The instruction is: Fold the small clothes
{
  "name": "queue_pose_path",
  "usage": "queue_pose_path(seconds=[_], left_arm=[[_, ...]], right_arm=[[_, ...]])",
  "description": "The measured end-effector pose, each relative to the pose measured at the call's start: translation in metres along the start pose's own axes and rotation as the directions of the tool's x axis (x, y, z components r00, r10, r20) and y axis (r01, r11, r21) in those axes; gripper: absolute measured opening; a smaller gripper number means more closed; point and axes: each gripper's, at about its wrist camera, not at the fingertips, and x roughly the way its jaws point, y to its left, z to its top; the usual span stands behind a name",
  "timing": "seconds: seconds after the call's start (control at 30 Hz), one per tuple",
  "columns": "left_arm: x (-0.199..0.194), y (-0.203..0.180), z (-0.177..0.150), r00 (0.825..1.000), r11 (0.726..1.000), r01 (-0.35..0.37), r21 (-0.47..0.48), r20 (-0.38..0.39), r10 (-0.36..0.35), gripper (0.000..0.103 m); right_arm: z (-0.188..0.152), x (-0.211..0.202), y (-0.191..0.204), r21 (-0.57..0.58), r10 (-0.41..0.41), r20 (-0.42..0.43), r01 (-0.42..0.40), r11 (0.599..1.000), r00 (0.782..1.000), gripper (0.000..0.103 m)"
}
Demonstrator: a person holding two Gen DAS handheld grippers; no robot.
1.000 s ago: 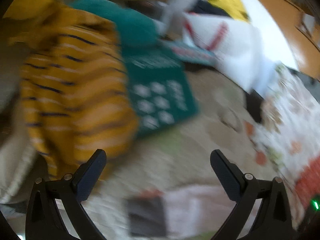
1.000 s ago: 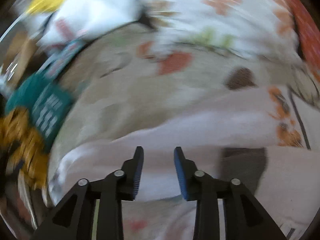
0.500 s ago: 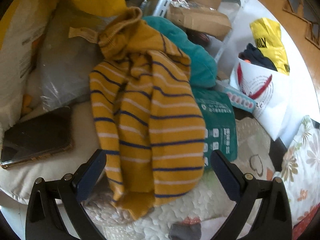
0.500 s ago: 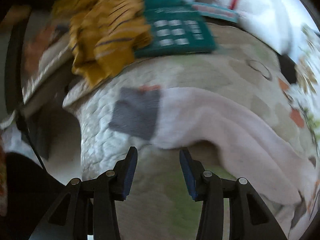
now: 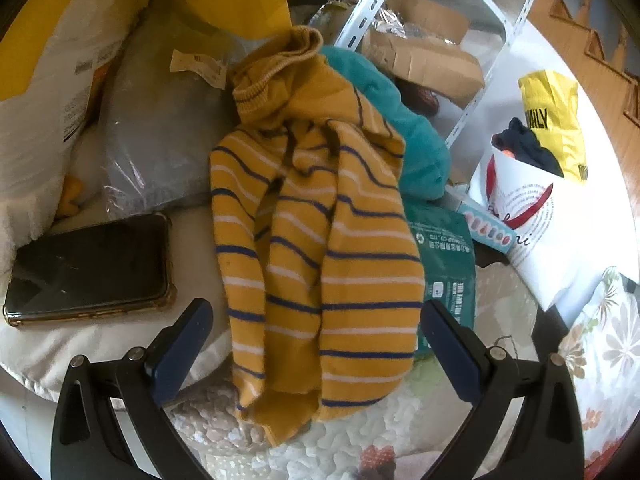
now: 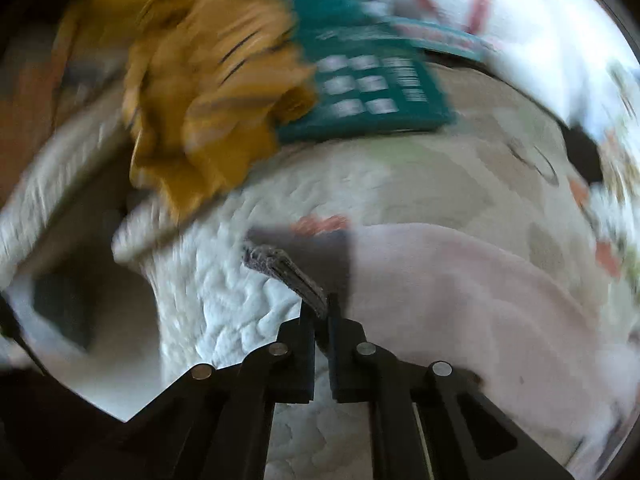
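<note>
A yellow garment with blue and white stripes [image 5: 320,240] lies crumpled on the quilted cover, blurred at upper left in the right wrist view [image 6: 208,100]. My left gripper [image 5: 316,308] hangs just above its lower half, open wide, with nothing touching the fingers. A pale pink garment [image 6: 460,280] with a dark grey cuff [image 6: 288,270] is spread on the cover. My right gripper [image 6: 320,306] points down at it; its jaws are closing and the pads pinch the folded edge of the grey cuff.
A black phone [image 5: 92,264] lies left of the striped garment, beside a plastic-wrapped grey pack [image 5: 160,140]. A teal packet [image 5: 444,276], teal cloth [image 5: 400,120], white bag [image 5: 552,240], yellow bag [image 5: 556,120] and cardboard box [image 5: 428,60] crowd the far side.
The right gripper swung across the pink garment to its grey cuff and went from open to clamped on it. The left gripper moved over the striped garment and settled, still open.
</note>
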Motion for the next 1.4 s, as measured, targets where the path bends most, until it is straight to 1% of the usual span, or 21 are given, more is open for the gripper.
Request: queue_pose_path(seconds=[0.13,0.23,0.3,0.43,0.47,0.53,0.57,0.67,0.73,0.77,0.8,0.83,0.87,0.9,0.97,1.07,1.13,1.17,1.2,1.33,1.4], left_arm=[[0.000,-0.020,-0.012,0.999,0.998,0.042,0.050,-0.036,-0.040,0.103],[-0.004,-0.047,-0.030,0.994,0.988,0.089,0.124,-0.069,-0.081,0.103],[-0.009,-0.066,-0.045,0.988,0.976,0.134,0.170,-0.099,-0.118,0.103],[-0.024,-0.112,-0.086,0.965,0.927,0.240,0.288,-0.177,-0.194,0.103],[-0.028,-0.122,-0.095,0.959,0.914,0.261,0.311,-0.196,-0.207,0.103],[-0.036,-0.144,-0.118,0.940,0.881,0.316,0.352,-0.245,-0.239,0.103],[-0.040,-0.156,-0.130,0.929,0.863,0.344,0.371,-0.271,-0.253,0.103],[-0.051,-0.182,-0.158,0.910,0.819,0.390,0.421,-0.315,-0.271,0.103],[-0.058,-0.200,-0.178,0.892,0.786,0.425,0.449,-0.353,-0.282,0.103],[-0.060,-0.205,-0.186,0.886,0.774,0.436,0.458,-0.367,-0.282,0.103],[-0.062,-0.211,-0.194,0.879,0.762,0.448,0.467,-0.385,-0.281,0.103],[-0.064,-0.217,-0.203,0.872,0.751,0.458,0.475,-0.404,-0.277,0.103],[-0.064,-0.222,-0.211,0.864,0.742,0.468,0.481,-0.425,-0.270,0.103],[-0.064,-0.224,-0.217,0.860,0.737,0.472,0.483,-0.438,-0.264,0.103],[-0.063,-0.232,-0.230,0.846,0.724,0.486,0.490,-0.471,-0.249,0.103],[-0.060,-0.241,-0.246,0.824,0.703,0.509,0.497,-0.517,-0.231,0.103],[-0.058,-0.245,-0.257,0.795,0.687,0.538,0.488,-0.564,-0.222,0.103],[-0.057,-0.246,-0.263,0.779,0.678,0.554,0.483,-0.588,-0.217,0.103],[-0.056,-0.247,-0.266,0.772,0.672,0.561,0.483,-0.599,-0.213,0.103],[-0.054,-0.246,-0.283,0.746,0.651,0.579,0.491,-0.641,-0.180,0.103],[-0.054,-0.246,-0.288,0.737,0.646,0.586,0.490,-0.653,-0.173,0.103]], right_arm=[[0.000,-0.063,-0.062,0.250,-0.029,0.114,0.000,0.968,0.993,0.005],[-0.014,-0.122,-0.126,0.430,-0.118,0.185,0.027,0.902,0.976,0.006],[-0.037,-0.166,-0.170,0.546,-0.204,0.204,0.062,0.835,0.957,0.006],[-0.104,-0.239,-0.249,0.730,-0.395,0.134,0.179,0.660,0.909,0.006],[-0.131,-0.258,-0.269,0.780,-0.434,0.098,0.202,0.592,0.895,0.006],[-0.173,-0.282,-0.295,0.847,-0.477,0.046,0.219,0.484,0.878,0.006],[-0.200,-0.295,-0.309,0.876,-0.510,-0.003,0.248,0.414,0.860,0.006],[-0.259,-0.312,-0.337,0.913,-0.546,-0.127,0.313,0.263,0.828,0.005],[-0.289,-0.317,-0.347,0.924,-0.543,-0.180,0.331,0.193,0.820,0.005],[-0.304,-0.318,-0.351,0.920,-0.546,-0.218,0.358,0.162,0.809,0.005],[-0.312,-0.317,-0.355,0.913,-0.546,-0.243,0.379,0.150,0.802,0.005],[-0.323,-0.318,-0.360,0.910,-0.534,-0.258,0.388,0.146,0.805,0.006],[-0.334,-0.316,-0.365,0.910,-0.507,-0.264,0.386,0.150,0.820,0.006],[-0.344,-0.316,-0.367,0.907,-0.490,-0.289,0.399,0.136,0.823,0.007],[-0.359,-0.324,-0.366,0.892,-0.495,-0.340,0.441,0.099,0.800,0.009],[-0.379,-0.352,-0.363,0.904,-0.521,-0.331,0.423,0.064,0.786,0.010],[-0.387,-0.372,-0.362,0.906,-0.544,-0.328,0.420,0.049,0.772,0.016],[-0.390,-0.379,-0.362,0.907,-0.551,-0.325,0.418,0.048,0.768,0.024],[-0.390,-0.388,-0.361,0.908,-0.556,-0.320,0.415,0.050,0.767,0.029],[-0.392,-0.393,-0.369,0.910,-0.550,-0.307,0.409,0.070,0.777,0.034],[-0.391,-0.386,-0.378,0.910,-0.539,-0.304,0.407,0.081,0.786,0.045]])
